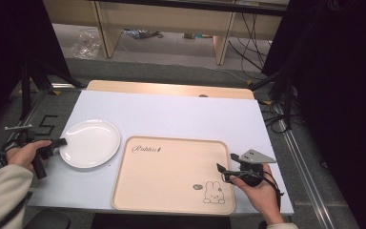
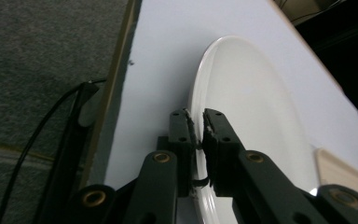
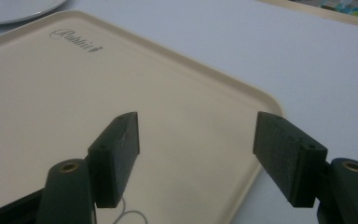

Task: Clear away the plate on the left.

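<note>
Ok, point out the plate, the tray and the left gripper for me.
plate (image 1: pixel 89 142), high view, its white middle.
tray (image 1: pixel 171 171), high view, bare floor of the tray.
left gripper (image 2: pixel 199 128), left gripper view, between its tips, shut on the plate's rim.

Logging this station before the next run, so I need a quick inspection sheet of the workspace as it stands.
Surface: white table, wooden strip at far edge.
Job's things: white plate left of beige rabbit tray; tray bare.
Clutter: nothing seen on table.
Grippers: left gripper shut on the plate's rim; right gripper open over the tray's right corner.
Cables: black cable hangs off left table edge.
Surroundings: grey carpet, wooden furniture legs, floor cables behind.
</note>
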Tool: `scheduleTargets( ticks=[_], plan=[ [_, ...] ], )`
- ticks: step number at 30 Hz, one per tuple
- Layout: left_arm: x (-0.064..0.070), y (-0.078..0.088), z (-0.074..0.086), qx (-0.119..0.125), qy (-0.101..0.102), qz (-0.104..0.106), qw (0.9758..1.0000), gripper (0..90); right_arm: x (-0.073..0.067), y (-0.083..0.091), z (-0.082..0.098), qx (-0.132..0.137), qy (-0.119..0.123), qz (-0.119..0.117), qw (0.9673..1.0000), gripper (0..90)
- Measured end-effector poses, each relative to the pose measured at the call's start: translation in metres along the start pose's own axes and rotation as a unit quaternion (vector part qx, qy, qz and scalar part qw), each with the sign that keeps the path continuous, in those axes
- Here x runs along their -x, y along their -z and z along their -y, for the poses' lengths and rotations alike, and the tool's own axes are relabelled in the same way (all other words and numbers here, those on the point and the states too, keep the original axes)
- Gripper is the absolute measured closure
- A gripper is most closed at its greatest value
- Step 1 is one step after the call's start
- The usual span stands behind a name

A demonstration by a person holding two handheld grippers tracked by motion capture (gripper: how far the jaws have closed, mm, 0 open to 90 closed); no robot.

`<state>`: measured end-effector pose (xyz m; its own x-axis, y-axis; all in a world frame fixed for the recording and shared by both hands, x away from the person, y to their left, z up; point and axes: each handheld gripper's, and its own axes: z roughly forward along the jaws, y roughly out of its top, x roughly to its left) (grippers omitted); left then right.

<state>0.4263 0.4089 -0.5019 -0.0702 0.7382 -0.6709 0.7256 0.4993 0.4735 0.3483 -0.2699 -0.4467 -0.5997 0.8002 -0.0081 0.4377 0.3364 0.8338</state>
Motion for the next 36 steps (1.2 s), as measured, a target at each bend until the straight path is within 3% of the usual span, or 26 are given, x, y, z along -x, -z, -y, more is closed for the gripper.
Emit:
scheduleTargets(
  ticks=[1, 6, 9, 18, 22, 28, 30, 32, 34, 36],
  plan=[
    [0.001, 0.001, -0.001, 0.009, 0.001, 0.011, 0.9999, 81.7, 0.000, 0.000, 0.000, 0.000, 0.000, 0.000, 1.0000, 32.2],
    [0.009, 0.010, -0.005, 0.021, -0.011, 0.027, 0.9993, 85.0, 0.000, -0.001, 0.000, 0.007, -0.002, -0.003, 1.0000, 32.3],
    [0.013, 0.012, -0.006, 0.029, -0.008, 0.040, 0.9987, 86.6, 0.000, -0.001, 0.000, 0.006, -0.002, -0.003, 1.0000, 32.3],
    [0.014, 0.013, -0.005, 0.034, -0.011, 0.042, 0.9985, 86.9, 0.000, -0.001, 0.000, 0.006, -0.001, -0.002, 1.0000, 32.4],
    [0.014, 0.013, -0.005, 0.041, 0.004, 0.057, 0.9975, 86.9, 0.000, -0.001, 0.000, 0.006, -0.001, -0.002, 1.0000, 32.3],
    [0.013, 0.013, -0.005, 0.043, 0.002, 0.060, 0.9973, 86.9, 0.000, -0.001, 0.000, 0.007, -0.001, -0.002, 1.0000, 32.4],
    [0.011, 0.011, -0.004, 0.049, 0.010, 0.069, 0.9964, 86.9, 0.000, -0.001, 0.000, 0.006, -0.001, -0.001, 1.0000, 32.4],
    [0.008, 0.011, -0.003, 0.043, 0.018, 0.064, 0.9969, 86.9, 0.000, -0.001, 0.000, 0.006, -0.001, -0.002, 1.0000, 32.4],
    [0.007, 0.010, -0.002, 0.052, 0.033, 0.082, 0.9948, 86.9, 0.000, -0.001, 0.000, 0.007, -0.001, -0.002, 1.0000, 32.4],
    [0.007, 0.010, -0.003, 0.049, 0.037, 0.073, 0.9955, 86.9, 0.000, -0.001, 0.000, 0.007, -0.001, -0.002, 1.0000, 32.4]
  ],
)
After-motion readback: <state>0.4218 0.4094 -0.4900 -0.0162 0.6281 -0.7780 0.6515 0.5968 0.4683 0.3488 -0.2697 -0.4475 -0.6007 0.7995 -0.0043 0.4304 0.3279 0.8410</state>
